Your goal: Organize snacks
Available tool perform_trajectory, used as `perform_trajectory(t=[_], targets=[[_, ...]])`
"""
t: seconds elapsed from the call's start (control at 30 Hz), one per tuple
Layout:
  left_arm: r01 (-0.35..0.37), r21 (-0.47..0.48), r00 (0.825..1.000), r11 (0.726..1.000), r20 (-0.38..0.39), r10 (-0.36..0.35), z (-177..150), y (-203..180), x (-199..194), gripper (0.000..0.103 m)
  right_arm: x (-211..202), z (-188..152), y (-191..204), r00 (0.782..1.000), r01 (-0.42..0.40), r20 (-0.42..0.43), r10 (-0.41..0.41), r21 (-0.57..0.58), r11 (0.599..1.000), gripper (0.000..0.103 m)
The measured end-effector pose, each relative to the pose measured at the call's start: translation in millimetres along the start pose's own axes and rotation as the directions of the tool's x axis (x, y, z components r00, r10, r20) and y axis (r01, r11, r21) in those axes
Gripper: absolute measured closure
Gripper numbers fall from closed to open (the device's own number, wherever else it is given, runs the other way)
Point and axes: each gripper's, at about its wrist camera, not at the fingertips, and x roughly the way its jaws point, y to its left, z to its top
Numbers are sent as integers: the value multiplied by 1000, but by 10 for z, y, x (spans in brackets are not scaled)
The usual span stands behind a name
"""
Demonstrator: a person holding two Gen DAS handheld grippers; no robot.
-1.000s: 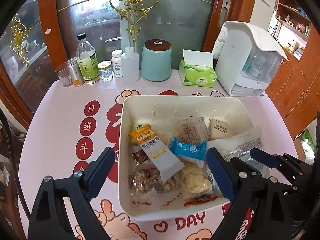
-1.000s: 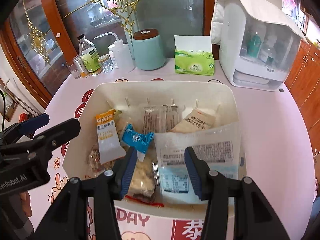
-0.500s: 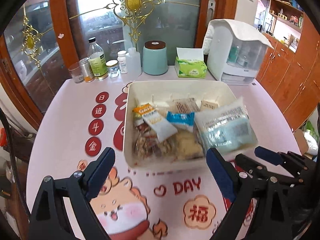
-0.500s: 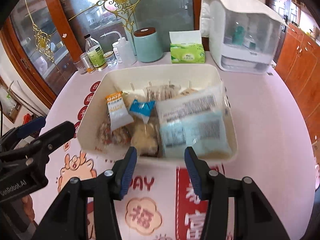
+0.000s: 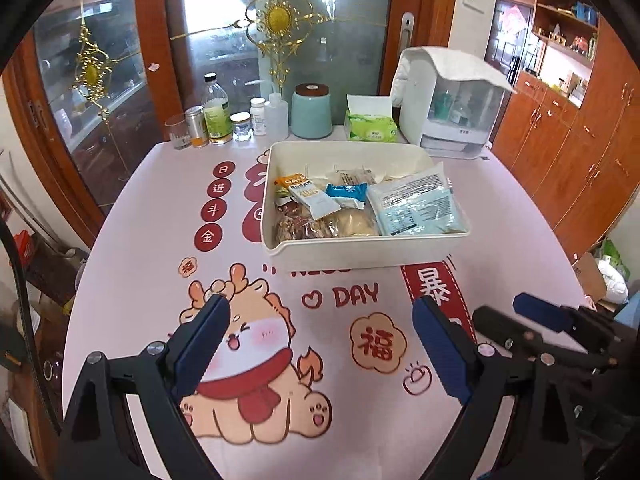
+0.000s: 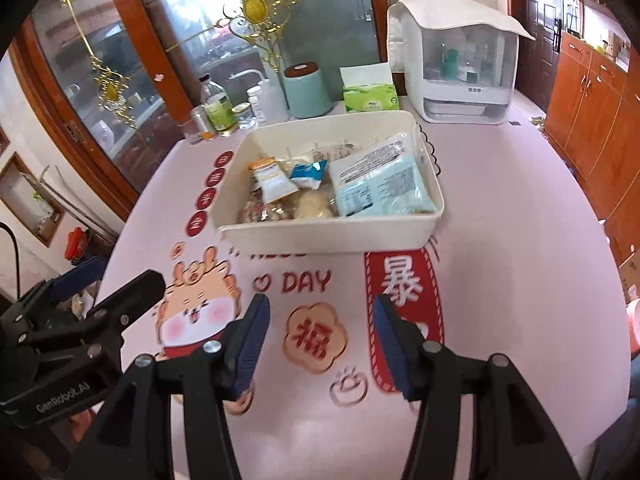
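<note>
A cream plastic bin (image 5: pixel 360 250) stands in the middle of the pink printed table; it also shows in the right wrist view (image 6: pixel 328 236). It holds several snack packets: a large pale-blue bag (image 5: pixel 416 208) (image 6: pixel 380 190) on the right, a small blue packet (image 5: pixel 346 194), an orange-and-white bar (image 5: pixel 310 196), a nut bar and a pale round cake. My left gripper (image 5: pixel 320 342) is open and empty, well in front of the bin. My right gripper (image 6: pixel 320 336) is open and empty, also in front of the bin, to the right of the left one.
Along the far edge stand bottles and jars (image 5: pixel 216 116), a teal canister (image 5: pixel 311 110), a green tissue box (image 5: pixel 370 128) and a white appliance (image 5: pixel 452 112). Glass doors stand behind. Wooden cabinets (image 6: pixel 592 92) are at the right.
Both grippers have pulled back from over the bin toward the table's near edge. The bin now looks smaller and farther. Both stay open; the large blue bag lies in the bin.
</note>
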Motion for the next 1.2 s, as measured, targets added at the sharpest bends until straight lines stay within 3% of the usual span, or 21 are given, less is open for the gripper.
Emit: perform_trajectory(t=[0.4, 0.87, 1.2], targets=[[-44, -22, 998, 999, 38, 45, -400, 19, -500, 11, -448, -496, 142, 1000, -10, 17, 10, -13, 1000, 44], [-75, -31, 997, 997, 30, 76, -506, -17, -586, 10, -684, -540, 148, 996, 13, 86, -11, -31, 999, 43], [-79, -19, 997, 997, 9, 79, -537, -104, -556, 10, -698, -551, 145, 996, 16, 90, -13, -34, 999, 43]])
